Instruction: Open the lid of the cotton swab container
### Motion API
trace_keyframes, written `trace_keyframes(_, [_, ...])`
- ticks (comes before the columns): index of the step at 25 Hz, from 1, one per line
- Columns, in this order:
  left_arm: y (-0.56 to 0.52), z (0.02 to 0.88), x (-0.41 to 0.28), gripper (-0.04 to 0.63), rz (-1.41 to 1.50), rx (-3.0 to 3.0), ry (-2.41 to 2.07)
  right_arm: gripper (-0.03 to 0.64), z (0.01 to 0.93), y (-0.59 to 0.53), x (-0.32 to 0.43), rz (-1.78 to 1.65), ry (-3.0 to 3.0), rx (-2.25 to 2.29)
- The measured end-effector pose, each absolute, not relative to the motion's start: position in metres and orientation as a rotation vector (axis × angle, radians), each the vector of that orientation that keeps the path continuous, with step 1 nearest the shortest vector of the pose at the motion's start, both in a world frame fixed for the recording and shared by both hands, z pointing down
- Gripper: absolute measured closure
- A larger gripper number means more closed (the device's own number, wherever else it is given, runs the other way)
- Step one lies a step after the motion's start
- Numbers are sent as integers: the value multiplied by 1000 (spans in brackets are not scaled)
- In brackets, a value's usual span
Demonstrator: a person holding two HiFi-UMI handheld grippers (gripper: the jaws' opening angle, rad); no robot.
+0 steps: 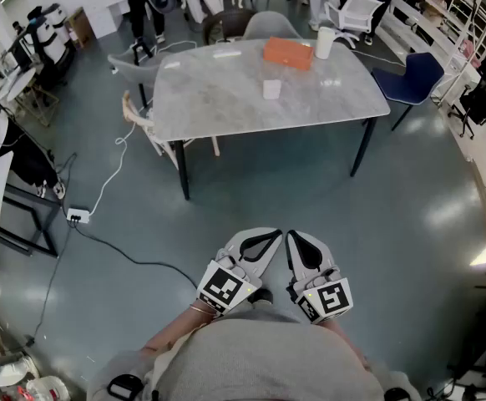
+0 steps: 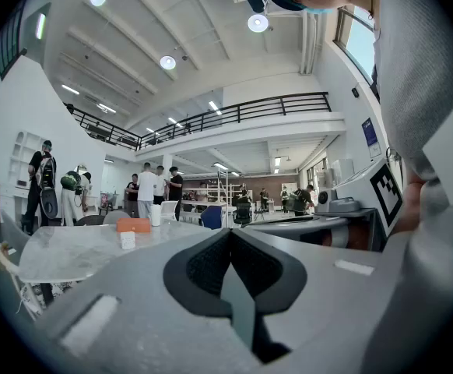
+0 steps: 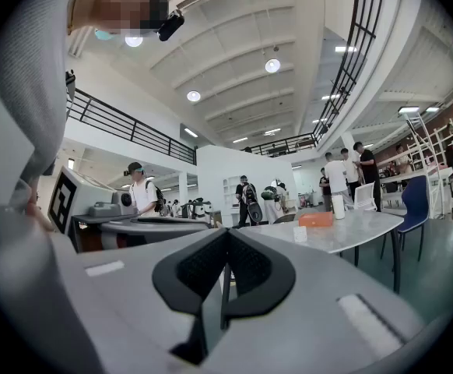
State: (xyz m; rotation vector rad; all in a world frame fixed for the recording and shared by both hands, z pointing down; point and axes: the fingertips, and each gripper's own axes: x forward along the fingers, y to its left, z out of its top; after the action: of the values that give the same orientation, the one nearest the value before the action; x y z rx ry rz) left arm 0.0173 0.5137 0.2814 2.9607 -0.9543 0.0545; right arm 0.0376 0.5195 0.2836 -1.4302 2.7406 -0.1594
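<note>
Both tongs are pressed fully together with nothing between them: the left tongs (image 1: 268, 241) and right tongs (image 1: 296, 239) are grey shells with black ribbed pads, held side by side close to the person's body. Well apart from them stands a pale marbled tabletop (image 1: 218, 98) with rounded corners. The cotton swab container (image 1: 271, 88) – small, whitish, boxy – stands upright near its middle; its lid is too small to make out. Behind it lie a flat orange box (image 1: 288, 53) and a white cylinder (image 1: 325, 42).
</note>
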Motion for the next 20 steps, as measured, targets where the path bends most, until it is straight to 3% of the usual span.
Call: trace_keyframes(20, [512,283,-16,595,54,2974,-940,615,285,516,11,-164,2672,-1476])
